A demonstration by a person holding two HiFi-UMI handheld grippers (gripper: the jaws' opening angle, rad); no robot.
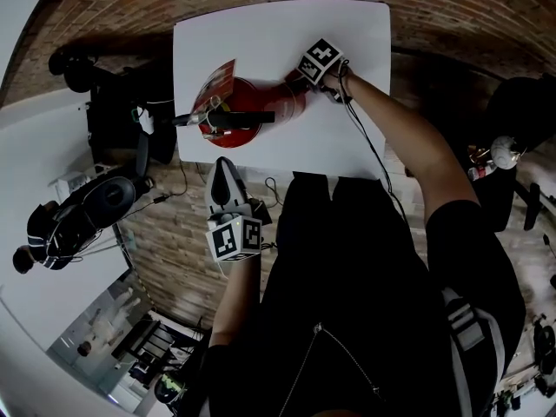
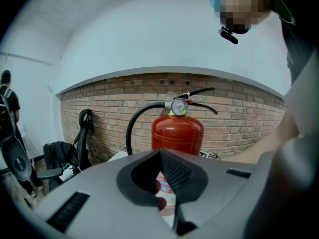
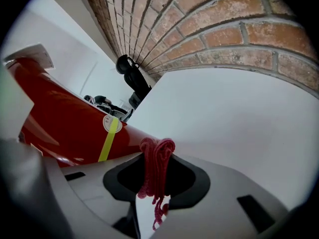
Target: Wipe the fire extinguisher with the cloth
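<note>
A red fire extinguisher (image 1: 261,102) stands upright on the white table (image 1: 347,24). In the left gripper view, the extinguisher (image 2: 177,131) shows its gauge (image 2: 179,106), black hose (image 2: 133,128) and lever straight ahead. My right gripper (image 1: 323,66) is at the cylinder's right side, shut on a bunched pink-red cloth (image 3: 155,168). In the right gripper view, the red body (image 3: 65,118) lies close on the left of the right gripper (image 3: 157,153). My left gripper (image 1: 226,181) hangs off the table's near edge, pointed at the extinguisher. The left gripper (image 2: 162,156) has its jaws together and holds nothing.
A brick wall (image 2: 239,108) runs behind the table. Left of the table stand a black chair with a bag (image 2: 60,158) and other dark gear (image 1: 95,202). A person (image 2: 7,103) stands at the far left. A cable (image 1: 369,146) trails along my right arm.
</note>
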